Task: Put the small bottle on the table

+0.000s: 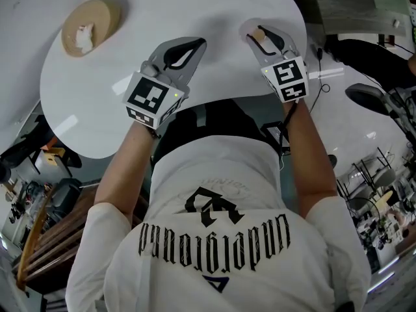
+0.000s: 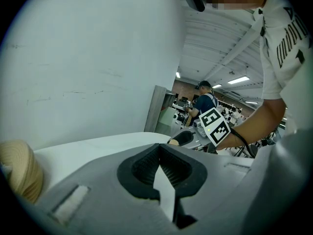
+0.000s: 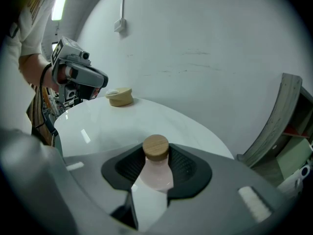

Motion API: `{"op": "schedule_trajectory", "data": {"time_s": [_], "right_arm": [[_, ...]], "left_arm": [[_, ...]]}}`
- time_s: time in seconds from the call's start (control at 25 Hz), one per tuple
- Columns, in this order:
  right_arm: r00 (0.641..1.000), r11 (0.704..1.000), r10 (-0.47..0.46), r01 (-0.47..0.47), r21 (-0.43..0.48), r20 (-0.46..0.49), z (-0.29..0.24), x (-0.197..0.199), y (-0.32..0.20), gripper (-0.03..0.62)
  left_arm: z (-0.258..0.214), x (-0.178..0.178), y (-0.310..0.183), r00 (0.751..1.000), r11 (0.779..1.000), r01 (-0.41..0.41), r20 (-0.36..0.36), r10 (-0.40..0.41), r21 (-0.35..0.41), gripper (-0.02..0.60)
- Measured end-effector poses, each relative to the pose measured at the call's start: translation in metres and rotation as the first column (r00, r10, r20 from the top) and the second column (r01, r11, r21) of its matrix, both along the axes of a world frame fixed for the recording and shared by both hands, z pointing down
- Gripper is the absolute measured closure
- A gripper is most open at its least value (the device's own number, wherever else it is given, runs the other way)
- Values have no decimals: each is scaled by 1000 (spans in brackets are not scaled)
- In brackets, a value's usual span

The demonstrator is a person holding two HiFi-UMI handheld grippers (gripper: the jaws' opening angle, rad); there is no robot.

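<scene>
We held the small bottle (image 3: 157, 173) in our right tool (image 1: 264, 32). The two jaws were closed on it, one on each side of its pale pink body, just under the wooden cap (image 3: 156, 147). The bottle stood up straight in the grip. It was over the near right edge of the white bench (image 1: 214, 12). We could not tell if its bottom was touching the bench yet.

Our left tool (image 1: 187, 45) was closed with nothing in it. It hovered over the bench near the right tool but apart from it. A round tan thing (image 1: 91, 25) lay far off on the left side of the bench.

We thought the bottle was light, because it was so little. Its body looked smooth and hard, so it might slip if the squeeze was too soft. It might be glass, and then it could break if it fell. It was narrow with a heavier-looking cap, so it could tip over easily. The body was a good place to hold it, because the jaws had more to press on there than on the cap. We thought it should go down flat and slow before the jaws let go.
</scene>
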State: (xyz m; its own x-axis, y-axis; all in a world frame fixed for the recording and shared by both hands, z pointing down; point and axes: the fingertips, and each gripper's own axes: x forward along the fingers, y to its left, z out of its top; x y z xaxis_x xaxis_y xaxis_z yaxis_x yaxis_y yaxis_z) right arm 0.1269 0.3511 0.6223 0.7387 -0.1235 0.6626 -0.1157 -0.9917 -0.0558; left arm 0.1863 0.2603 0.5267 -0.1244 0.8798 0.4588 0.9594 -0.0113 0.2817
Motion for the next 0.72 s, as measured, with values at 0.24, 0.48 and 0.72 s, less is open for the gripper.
{"op": "schedule_trajectory", "data": {"time_s": [0.24, 0.48, 0.72], "right_arm": [[1000, 1000, 25, -25, 17, 18, 2, -2, 2, 420], [998, 998, 69, -69, -1, 13, -10, -9, 4, 390], [995, 994, 104, -104, -14, 5, -24, -28, -11, 387]], "left_arm": [[-2, -3, -4, 1000, 1000, -10, 4, 10, -3, 575], [-12, -3, -20, 1000, 1000, -28, -12, 28, -12, 575], [-25, -7, -43, 999, 999, -34, -11, 34, -38, 575]]}}
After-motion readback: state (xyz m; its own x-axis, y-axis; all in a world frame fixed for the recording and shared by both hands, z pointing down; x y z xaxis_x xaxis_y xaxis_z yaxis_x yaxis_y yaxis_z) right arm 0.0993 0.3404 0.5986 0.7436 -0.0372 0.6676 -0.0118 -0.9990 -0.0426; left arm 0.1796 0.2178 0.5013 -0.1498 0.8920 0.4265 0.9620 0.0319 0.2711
